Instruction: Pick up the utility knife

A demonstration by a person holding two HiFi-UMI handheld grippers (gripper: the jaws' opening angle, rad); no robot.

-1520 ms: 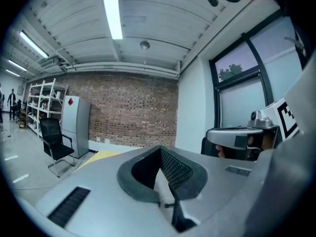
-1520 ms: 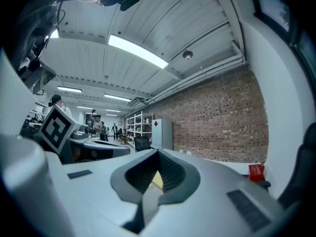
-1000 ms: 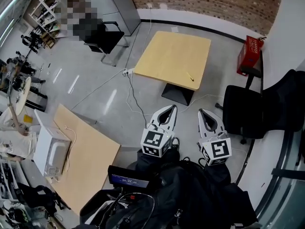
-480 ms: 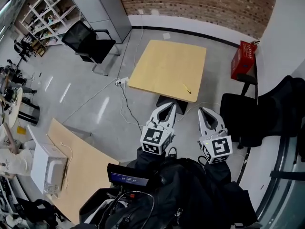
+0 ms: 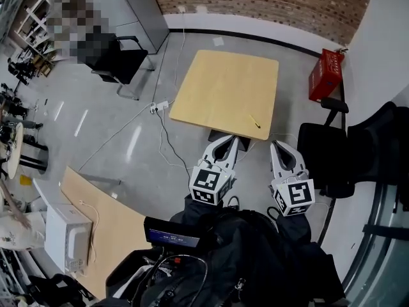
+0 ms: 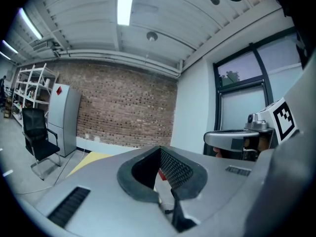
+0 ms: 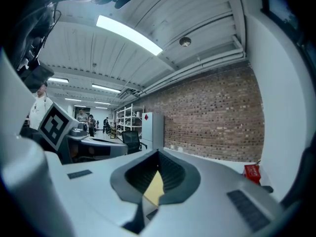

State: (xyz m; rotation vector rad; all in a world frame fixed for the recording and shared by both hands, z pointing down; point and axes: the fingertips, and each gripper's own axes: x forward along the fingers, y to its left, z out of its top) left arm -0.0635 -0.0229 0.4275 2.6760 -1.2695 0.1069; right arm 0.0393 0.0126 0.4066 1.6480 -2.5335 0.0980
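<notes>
On the grey floor of this workshop, in front of a brick wall, stands a square wooden table (image 5: 217, 82) on a dark pedestal, the biggest thing near the person. To its right are a black office chair (image 5: 323, 152) and, against the white wall, a red box (image 5: 323, 75). A second black chair (image 5: 115, 53) sits well off to the left, and a cable runs across the floor towards it.

The person stands short of the table's near edge with both tools held out level. The left gripper (image 5: 229, 143) and right gripper (image 5: 280, 147) point towards the table side by side. Each has its jaws drawn together at the tips, with only the hollow between the bowed pads showing and nothing in it.

The utility knife (image 5: 255, 121) is a thin yellow sliver lying flat on the tabletop. It sits close to the right edge, towards the near right corner, at a slant, and well apart from both grippers. Nothing else lies on the table.

From here it looks light and rigid, with a smooth casing that could skate on the wood if nudged. I would take it across the narrow width at mid-body, coming down from above with the jaws spread. It is too small to tell which end carries the blade. The right gripper is nearer.
</notes>
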